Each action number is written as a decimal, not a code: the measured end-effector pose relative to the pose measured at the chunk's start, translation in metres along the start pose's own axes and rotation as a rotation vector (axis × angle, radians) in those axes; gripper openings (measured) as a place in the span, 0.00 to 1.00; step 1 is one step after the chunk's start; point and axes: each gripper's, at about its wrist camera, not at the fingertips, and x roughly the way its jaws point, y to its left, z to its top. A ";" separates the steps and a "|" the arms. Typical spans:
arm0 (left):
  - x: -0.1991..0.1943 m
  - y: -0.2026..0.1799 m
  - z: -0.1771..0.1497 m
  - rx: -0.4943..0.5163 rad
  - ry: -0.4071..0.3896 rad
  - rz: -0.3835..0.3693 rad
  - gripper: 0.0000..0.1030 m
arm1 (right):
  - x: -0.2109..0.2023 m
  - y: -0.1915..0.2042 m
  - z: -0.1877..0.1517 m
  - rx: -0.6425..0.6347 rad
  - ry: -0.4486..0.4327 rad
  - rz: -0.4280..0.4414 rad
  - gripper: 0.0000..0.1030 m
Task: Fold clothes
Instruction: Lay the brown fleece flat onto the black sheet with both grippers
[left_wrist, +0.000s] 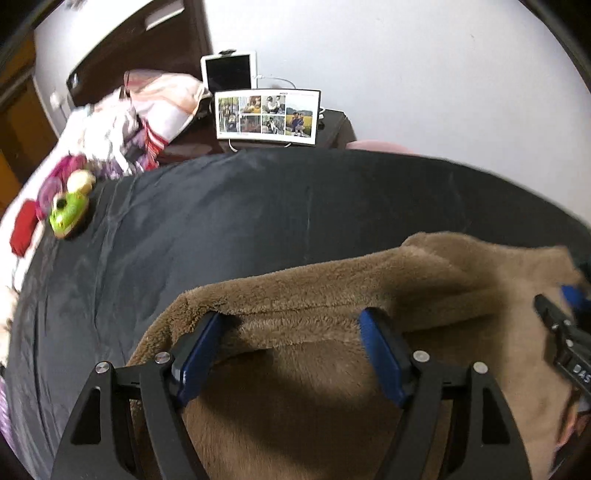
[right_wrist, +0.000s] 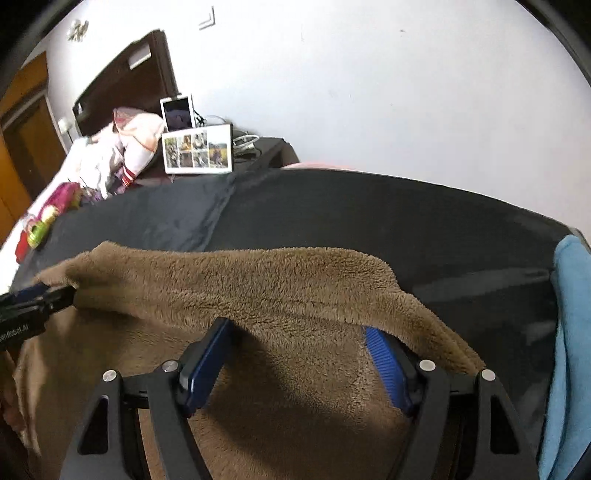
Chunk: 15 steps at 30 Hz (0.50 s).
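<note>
The wide dark grey bedcover (left_wrist: 258, 221) is serving as the folding surface, and the thick brown fleece garment (left_wrist: 332, 295) is lying on its near part, its far edge doubled over into a soft ridge that runs across both wrist views. A light blue cloth (right_wrist: 569, 332) is resting at the bedcover's right edge, apart from the work.

The left gripper (left_wrist: 291, 321) is standing with its blue pads apart over the ridge, nothing pinched between them. The right gripper (right_wrist: 299, 328) is likewise spread wide, its right pad tucked under the fleece edge but not pressing it.

For a clean fold, both tools probably need to be biting the same layer of the ridge, well apart from each other, so the edge is travelling straight rather than sagging in the middle. Because the pile is bulky, a deep bite is likely safer than a fingertip nip.
</note>
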 end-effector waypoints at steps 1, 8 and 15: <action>0.000 0.000 -0.001 0.003 -0.001 0.000 0.78 | 0.000 0.003 -0.001 -0.016 -0.002 -0.012 0.76; -0.010 0.007 -0.004 0.026 0.039 -0.060 0.78 | 0.000 0.002 -0.004 -0.025 -0.003 -0.002 0.77; -0.065 0.032 -0.024 0.081 0.018 -0.095 0.78 | -0.033 0.006 -0.008 -0.049 -0.011 0.029 0.77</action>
